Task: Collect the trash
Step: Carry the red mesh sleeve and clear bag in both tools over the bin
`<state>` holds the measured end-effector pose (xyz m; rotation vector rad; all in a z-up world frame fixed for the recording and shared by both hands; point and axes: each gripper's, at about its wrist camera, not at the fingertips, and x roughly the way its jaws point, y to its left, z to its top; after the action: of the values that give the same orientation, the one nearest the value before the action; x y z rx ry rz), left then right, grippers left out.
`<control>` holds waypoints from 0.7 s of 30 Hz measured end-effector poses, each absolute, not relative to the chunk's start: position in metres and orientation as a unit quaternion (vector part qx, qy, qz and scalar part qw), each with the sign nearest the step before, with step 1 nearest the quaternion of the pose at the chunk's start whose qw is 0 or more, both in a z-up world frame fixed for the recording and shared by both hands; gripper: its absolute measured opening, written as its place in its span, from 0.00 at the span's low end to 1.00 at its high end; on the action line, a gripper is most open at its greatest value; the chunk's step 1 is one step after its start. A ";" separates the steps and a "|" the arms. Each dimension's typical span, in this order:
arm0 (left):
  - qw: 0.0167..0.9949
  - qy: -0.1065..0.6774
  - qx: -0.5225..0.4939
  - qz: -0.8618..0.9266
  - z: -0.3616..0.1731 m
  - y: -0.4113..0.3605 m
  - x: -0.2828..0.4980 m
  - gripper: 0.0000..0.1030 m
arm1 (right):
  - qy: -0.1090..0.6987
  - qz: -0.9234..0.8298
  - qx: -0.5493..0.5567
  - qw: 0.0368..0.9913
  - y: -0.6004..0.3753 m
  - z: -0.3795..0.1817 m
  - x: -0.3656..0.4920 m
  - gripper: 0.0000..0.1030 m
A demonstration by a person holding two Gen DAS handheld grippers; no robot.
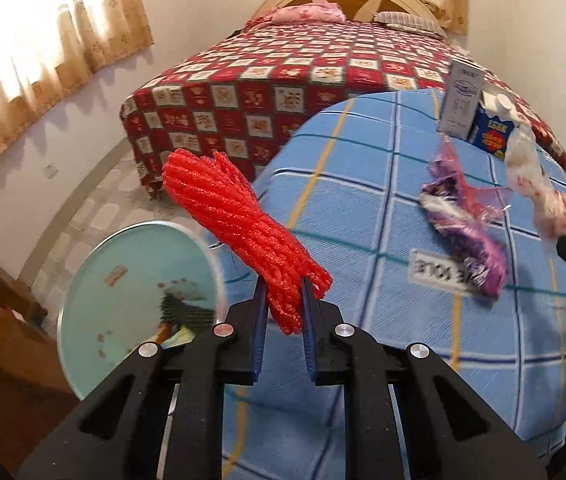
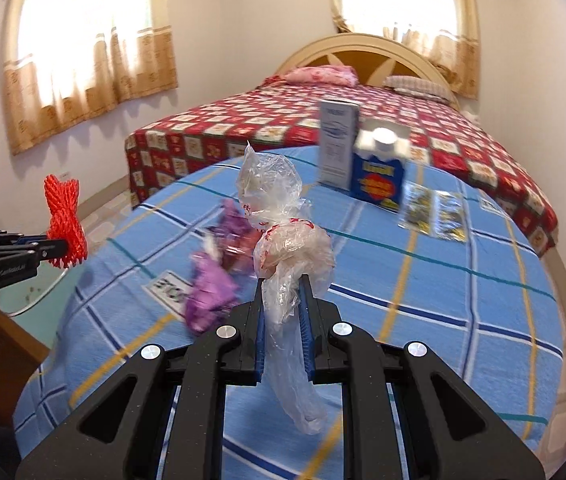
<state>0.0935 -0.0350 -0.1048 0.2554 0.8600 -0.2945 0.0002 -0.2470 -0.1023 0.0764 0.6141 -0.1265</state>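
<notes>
Left gripper clamped on red foam net; right gripper pinching clear plastic bag above blue blanket.

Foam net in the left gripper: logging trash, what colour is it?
Bright red foam net; clearest in the left wrist view.

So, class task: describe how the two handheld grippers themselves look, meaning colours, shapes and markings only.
Both the left gripper and the right gripper are matte black plastic, with angular linkage arms that have triangular cut-outs and round silver pivot pins. The jaws are lined with ribbed blue pads. In the right wrist view, the left gripper's side bears small white lettering, too blurred to read. No cables or sleeves show.
</notes>
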 end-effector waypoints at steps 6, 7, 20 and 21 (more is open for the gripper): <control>0.894 0.414 0.123 -0.118 -0.105 0.006 0.089 0.15 | 0.302 -0.028 0.018 0.953 -0.210 -0.100 0.019 0.15; 0.894 0.415 0.123 -0.113 -0.105 0.013 0.089 0.15 | 0.302 -0.020 0.012 0.953 -0.202 -0.100 0.023 0.15; 0.897 0.425 0.113 -0.051 -0.112 0.086 0.096 0.15 | 0.304 0.041 -0.035 0.951 -0.129 -0.098 0.068 0.15; 0.896 0.426 0.112 -0.048 -0.114 0.090 0.097 0.15 | 0.304 0.043 -0.037 0.951 -0.127 -0.098 0.069 0.15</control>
<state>0.0968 0.0905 -0.1135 0.2325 0.8830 -0.0990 0.0690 -0.1266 -0.0983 -0.0758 0.6183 0.0873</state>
